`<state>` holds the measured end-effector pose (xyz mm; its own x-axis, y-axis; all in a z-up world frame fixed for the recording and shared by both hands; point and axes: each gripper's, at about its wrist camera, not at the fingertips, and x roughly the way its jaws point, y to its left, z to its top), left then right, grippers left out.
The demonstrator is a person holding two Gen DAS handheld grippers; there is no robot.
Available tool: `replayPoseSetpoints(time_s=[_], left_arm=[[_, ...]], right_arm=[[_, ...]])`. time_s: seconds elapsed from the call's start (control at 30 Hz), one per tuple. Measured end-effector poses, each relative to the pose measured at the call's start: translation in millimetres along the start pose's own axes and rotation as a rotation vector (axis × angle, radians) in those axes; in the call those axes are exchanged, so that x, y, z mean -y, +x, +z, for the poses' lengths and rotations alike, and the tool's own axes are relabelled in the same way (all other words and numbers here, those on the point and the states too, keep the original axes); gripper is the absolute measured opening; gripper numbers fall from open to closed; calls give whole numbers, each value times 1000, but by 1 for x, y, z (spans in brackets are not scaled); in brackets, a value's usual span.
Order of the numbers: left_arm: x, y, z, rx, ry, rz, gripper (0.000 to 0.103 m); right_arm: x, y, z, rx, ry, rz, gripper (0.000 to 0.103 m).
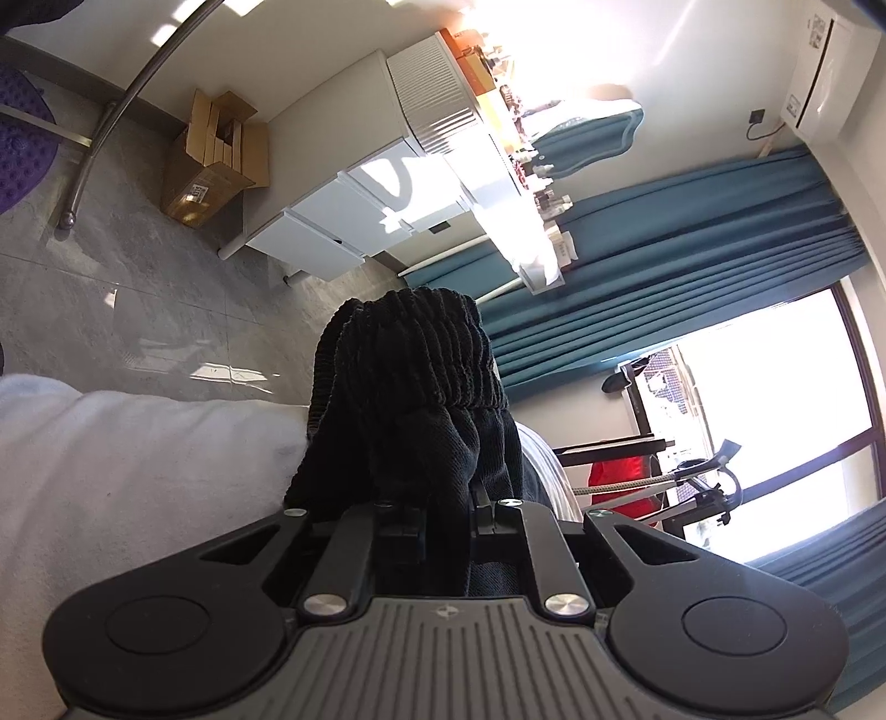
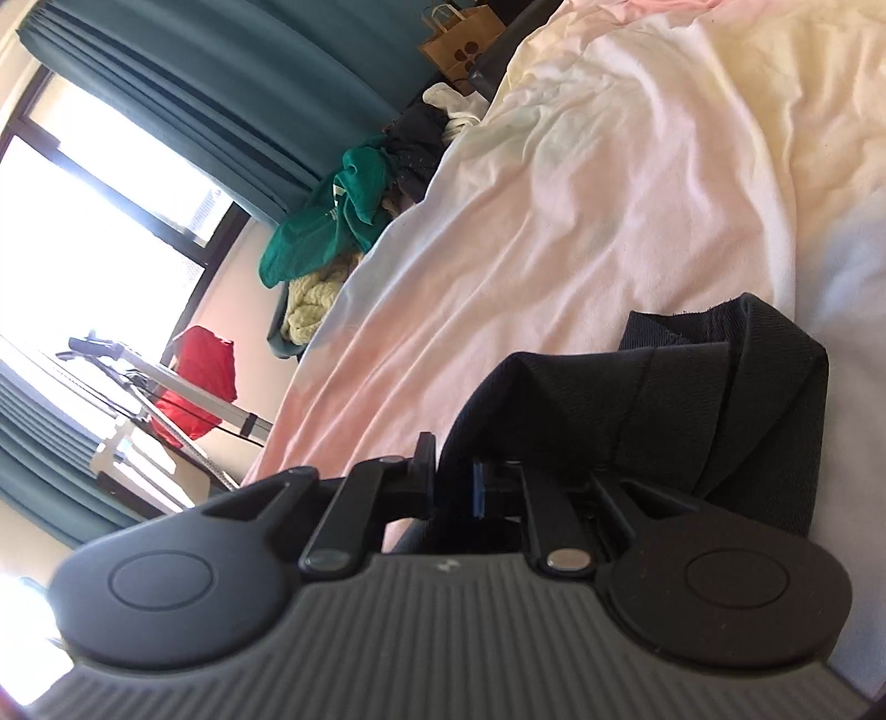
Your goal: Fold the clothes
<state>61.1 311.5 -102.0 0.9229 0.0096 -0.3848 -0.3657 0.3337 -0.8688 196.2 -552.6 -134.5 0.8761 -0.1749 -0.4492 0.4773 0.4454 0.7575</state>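
Observation:
A black garment with a ribbed elastic waistband (image 1: 421, 382) is bunched up in front of my left gripper (image 1: 443, 515), which is shut on its cloth; the fingertips are hidden in the fabric. In the right wrist view my right gripper (image 2: 459, 487) is shut on another folded part of the same black garment (image 2: 692, 410), held over the white bed sheet (image 2: 581, 194). The sheet also shows in the left wrist view (image 1: 138, 459).
A white desk with drawers (image 1: 354, 210) and a cardboard box (image 1: 210, 160) stand on the grey floor. Teal curtains (image 1: 692, 249) flank a bright window. A pile of clothes, green (image 2: 332, 216) and cream, lies beside the bed. A paper bag (image 2: 459, 44) stands at the far end.

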Motion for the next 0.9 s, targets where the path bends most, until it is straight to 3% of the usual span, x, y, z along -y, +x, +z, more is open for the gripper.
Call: replayPoseSetpoints(time_s=[0.13,0.23,0.3,0.33,0.63,0.67,0.73,0.77,0.8,0.9], left_arm=[[-11,-1,5,-27,-31,9,14],[-17,-5,8,-48,-40,17,14],[-21,-7,10,-64,-48,16,14],[-21,-8,11,-69,-47,16,14],[-18,-14,11,-84,-28,50,15],[-18,-13,10,-84,-31,53,15],[-19,-12,11,-84,-34,61,15],[-19,-11,11,-84,-35,64,15],[-20,-11,11,-83,-36,68,15],[-19,-6,10,-75,-17,80,16]], right_arm=[[4,-38,0,35,-25,66,30],[8,-64,-2,39,-61,90,56],[15,-80,-7,48,-52,74,83],[19,-88,-10,53,-44,63,89],[53,-122,-5,37,77,41,85],[58,-117,-6,17,78,27,70],[67,-106,-7,-27,73,-19,53],[71,-100,-7,-43,70,-48,38],[76,-94,-7,-54,67,-70,29],[85,-77,-4,-67,43,-94,28]])
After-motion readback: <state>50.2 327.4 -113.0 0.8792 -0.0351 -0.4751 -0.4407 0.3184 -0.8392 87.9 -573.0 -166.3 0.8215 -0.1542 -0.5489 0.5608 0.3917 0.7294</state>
